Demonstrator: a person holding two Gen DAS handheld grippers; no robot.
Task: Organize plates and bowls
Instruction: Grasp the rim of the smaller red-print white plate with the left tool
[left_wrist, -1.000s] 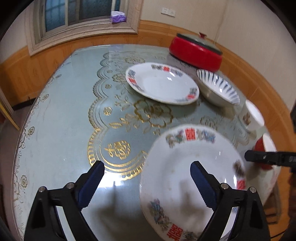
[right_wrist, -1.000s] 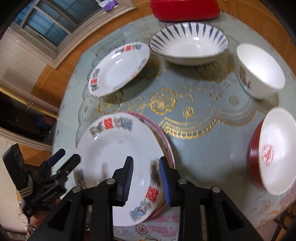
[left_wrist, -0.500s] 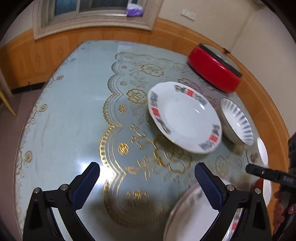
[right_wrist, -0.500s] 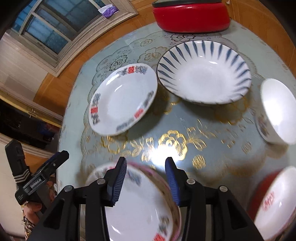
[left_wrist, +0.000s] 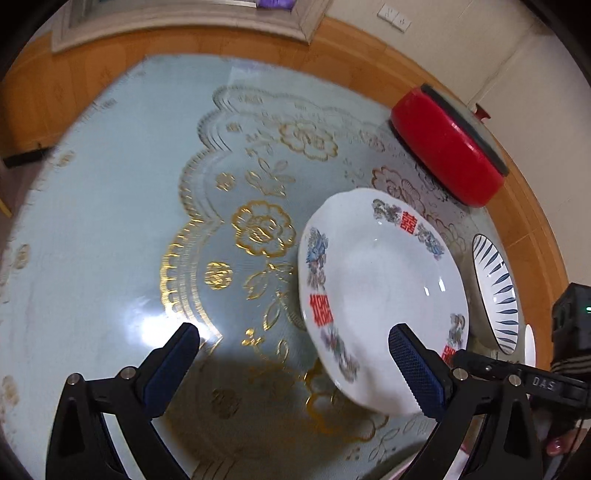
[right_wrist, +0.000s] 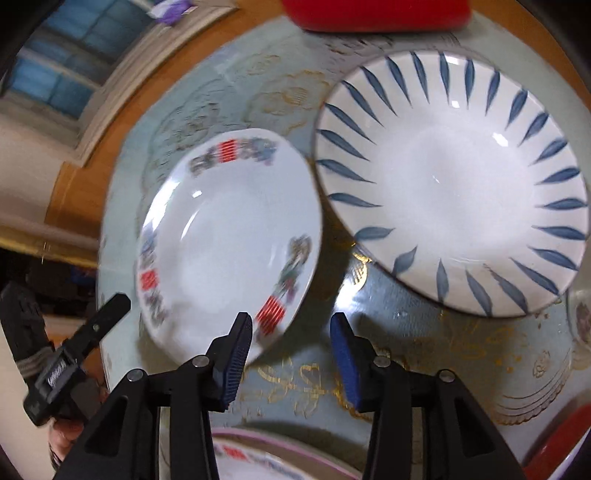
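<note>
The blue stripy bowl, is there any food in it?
No, the blue stripy bowl shows only its bare white inside, with nothing lying in it.

- The floral-rimmed plate (left_wrist: 384, 295) (right_wrist: 229, 240) serves as landmark; it sits on the table (left_wrist: 110, 240) (right_wrist: 424, 332).
- The striped bowl (left_wrist: 496, 295) (right_wrist: 454, 184) lies just to the right of the plate, rims close together; contact cannot be determined.
- The lidded pot (left_wrist: 447, 147) (right_wrist: 376, 14) stands behind the plate, toward the table's far right edge.
- The left gripper (left_wrist: 295, 369) is before the plate, its right finger over the plate's near rim, its left finger well left of it.
- The right gripper (right_wrist: 291, 358) is before the plate's near right rim.
- A stacked plate (right_wrist: 277, 458) lies nearer than the landmark plate, below the right gripper.
</note>
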